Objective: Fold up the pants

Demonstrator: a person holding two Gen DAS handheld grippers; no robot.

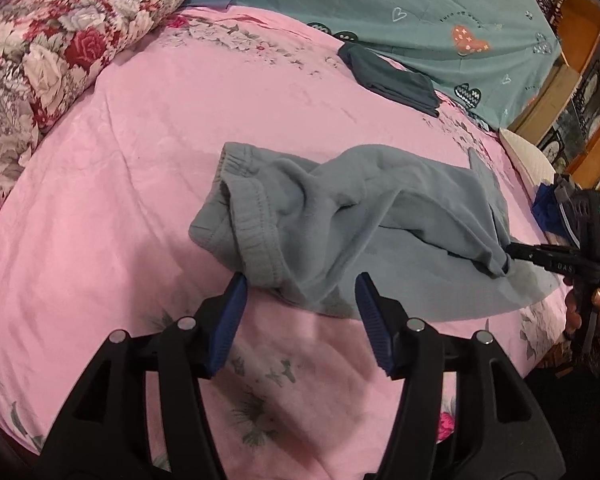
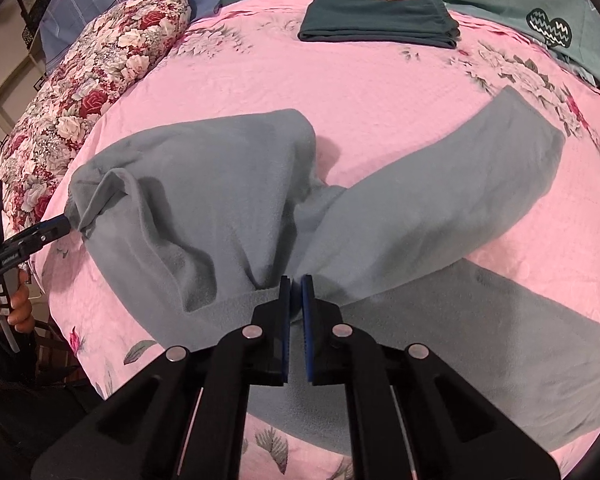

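Pink bedspread point(image 1: 140, 160), right gripper point(image 2: 296, 280) pinching grey pants point(image 1: 340, 216) (crumpled), left gripper point(image 1: 300, 292) fingers wide apart, empty

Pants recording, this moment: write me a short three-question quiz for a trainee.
1. True or false: the left gripper is shut on the pants.
2. Which fingers pinch the pants? A left; B right; C both.
3. Fill in: the folded dark garment lies on the ___ sheet, apart from the pants.

Key: 1 false, its fingers stand apart. 2 B, the right gripper. 3 pink.
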